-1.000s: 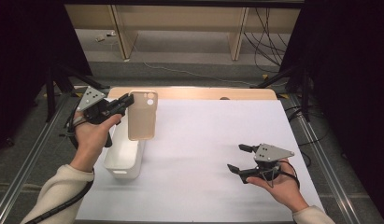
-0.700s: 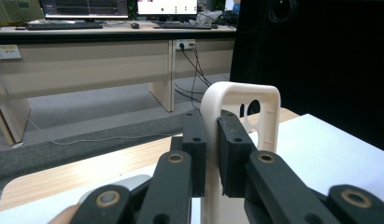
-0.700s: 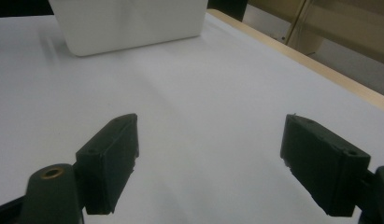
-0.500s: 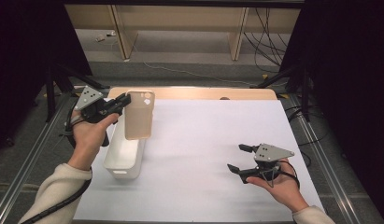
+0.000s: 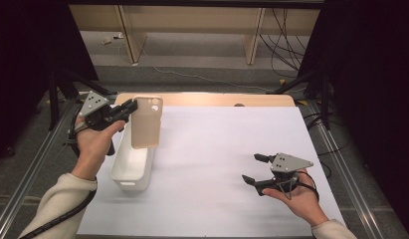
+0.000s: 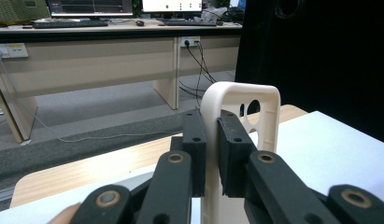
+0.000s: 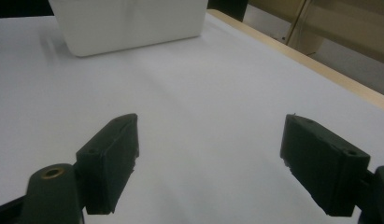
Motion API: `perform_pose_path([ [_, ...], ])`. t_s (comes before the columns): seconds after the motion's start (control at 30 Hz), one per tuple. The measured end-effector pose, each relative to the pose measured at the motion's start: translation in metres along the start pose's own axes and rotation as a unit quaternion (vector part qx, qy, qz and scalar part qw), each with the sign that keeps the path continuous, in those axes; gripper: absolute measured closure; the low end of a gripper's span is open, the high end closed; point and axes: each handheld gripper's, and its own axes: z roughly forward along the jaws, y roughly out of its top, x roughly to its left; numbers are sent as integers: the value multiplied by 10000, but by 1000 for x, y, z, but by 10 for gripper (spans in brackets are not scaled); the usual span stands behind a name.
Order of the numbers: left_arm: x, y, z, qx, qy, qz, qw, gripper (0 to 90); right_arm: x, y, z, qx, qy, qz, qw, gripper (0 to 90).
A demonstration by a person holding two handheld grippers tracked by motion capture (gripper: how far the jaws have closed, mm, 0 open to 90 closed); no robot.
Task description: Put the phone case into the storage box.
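Two black pads of left gripper (image 6: 210,154) clamping phone case (image 6: 241,112) edge, right gripper (image 5: 258,169) spread empty.

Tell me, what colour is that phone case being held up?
The phone case is a pale translucent beige, cream at its rim; the high view shows it best.

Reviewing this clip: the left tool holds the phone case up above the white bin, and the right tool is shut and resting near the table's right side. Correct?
Not quite. The right tool is open, its jaws wide apart with nothing between them, as the right gripper view shows. The rest stands: the left tool is clamped on the phone case, held up above the white bin.
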Motion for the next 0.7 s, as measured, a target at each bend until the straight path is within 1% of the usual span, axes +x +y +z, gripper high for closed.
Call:
perform_pose_path([
  [0.7,8,1,0,4,72,4,10000,824,0,0,1,13,20,-4,10000,208],
])
